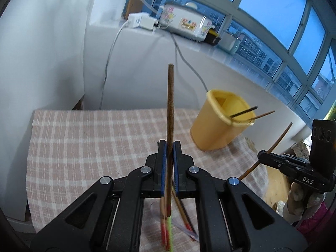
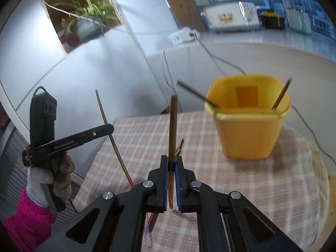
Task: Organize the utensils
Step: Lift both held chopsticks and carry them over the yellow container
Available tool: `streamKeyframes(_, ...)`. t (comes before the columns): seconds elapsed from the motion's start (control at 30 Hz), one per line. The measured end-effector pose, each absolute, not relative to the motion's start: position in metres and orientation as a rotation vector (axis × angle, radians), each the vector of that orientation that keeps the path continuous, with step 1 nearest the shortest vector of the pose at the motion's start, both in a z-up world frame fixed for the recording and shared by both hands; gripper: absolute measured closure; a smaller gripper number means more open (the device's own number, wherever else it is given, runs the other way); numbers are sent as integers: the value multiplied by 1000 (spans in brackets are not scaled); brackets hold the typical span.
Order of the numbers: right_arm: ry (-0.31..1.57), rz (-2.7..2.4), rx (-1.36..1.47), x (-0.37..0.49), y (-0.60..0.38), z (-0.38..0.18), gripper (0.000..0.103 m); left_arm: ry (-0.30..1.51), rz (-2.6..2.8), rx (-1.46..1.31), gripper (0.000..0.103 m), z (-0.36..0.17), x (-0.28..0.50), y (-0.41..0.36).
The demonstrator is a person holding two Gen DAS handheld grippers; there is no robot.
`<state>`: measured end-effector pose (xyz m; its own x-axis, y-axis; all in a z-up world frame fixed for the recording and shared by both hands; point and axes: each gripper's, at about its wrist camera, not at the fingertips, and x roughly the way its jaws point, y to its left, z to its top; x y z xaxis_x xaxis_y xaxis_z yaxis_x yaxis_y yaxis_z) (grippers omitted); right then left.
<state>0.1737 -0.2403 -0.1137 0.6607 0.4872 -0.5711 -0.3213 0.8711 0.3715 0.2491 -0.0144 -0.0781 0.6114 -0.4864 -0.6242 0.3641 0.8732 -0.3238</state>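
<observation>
Overhead dusk windows [image 1: 273, 6]; checked tablecloth [image 1: 94, 147], yellow bin [image 1: 220, 121].

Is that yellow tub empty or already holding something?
Not empty: two chopsticks lean inside the yellow tub, their ends poking above its rim.

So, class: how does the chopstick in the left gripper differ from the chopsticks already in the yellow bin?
The left gripper pinches its chopstick nearly upright above the checked cloth; the two chopsticks in the yellow bin lean on its rim, ungripped. The held one looks brown, one binned stick black. All are slim sticks.
</observation>
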Motion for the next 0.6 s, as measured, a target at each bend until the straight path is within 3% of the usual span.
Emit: streamKeyframes(0.6,513,395,273,172,-311,-32,99,614,-575,-214,99,-23,281,-68)
